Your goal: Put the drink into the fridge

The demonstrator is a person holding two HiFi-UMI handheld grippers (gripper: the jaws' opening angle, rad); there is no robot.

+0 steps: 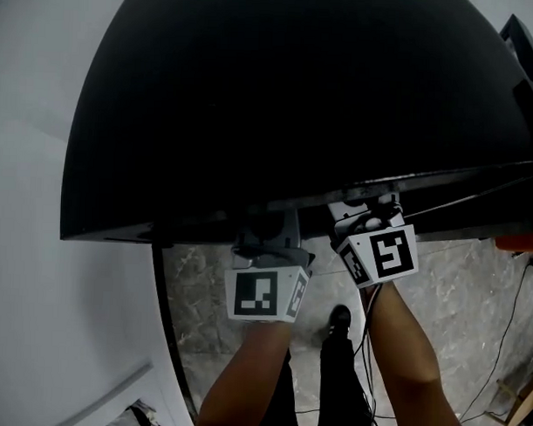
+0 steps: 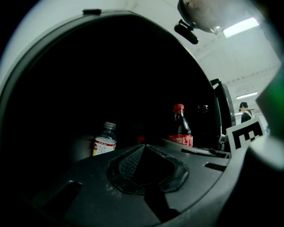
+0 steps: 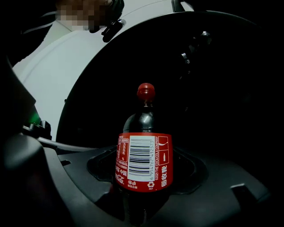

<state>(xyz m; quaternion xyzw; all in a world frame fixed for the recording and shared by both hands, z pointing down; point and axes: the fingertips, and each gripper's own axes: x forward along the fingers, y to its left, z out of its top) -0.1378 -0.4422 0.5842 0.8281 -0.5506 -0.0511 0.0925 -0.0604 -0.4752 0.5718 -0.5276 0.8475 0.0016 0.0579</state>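
- Black plastic jaws of the left gripper (image 2: 143, 150) meet along a ridge in its own view, pressed together and empty. The head view hides these tips under the dark edge of the fridge (image 1: 279, 103).
- Only the right gripper view shows the hold: the right gripper (image 3: 145, 177) has its jaws clamped on the cola bottle (image 3: 144, 155), one on each side of the lower body. The bottle stands upright, its barcode faces the camera and its red cap (image 3: 146, 91) is on top.
- Ahead and left of the left gripper's jaws, a clear bottle with a white label (image 2: 105, 142) stands in the dark cavity.
- Ahead and right of the same jaws is a red-capped dark bottle (image 2: 179, 126). Whether it is the held one cannot be told.
- Further right, a marker cube (image 2: 246, 133) shows at the frame edge.
- Beyond the held bottle lies open dark space, with the rim of the cavity curving round it. A white panel (image 3: 57, 75) lies left of the right gripper.
- From the head view the two grippers sit side by side, near but apart, with the right one slightly further forward and tilted.
- Both bare forearms (image 1: 410, 352) reach forward from below, over a grey marbled floor (image 1: 473, 302).
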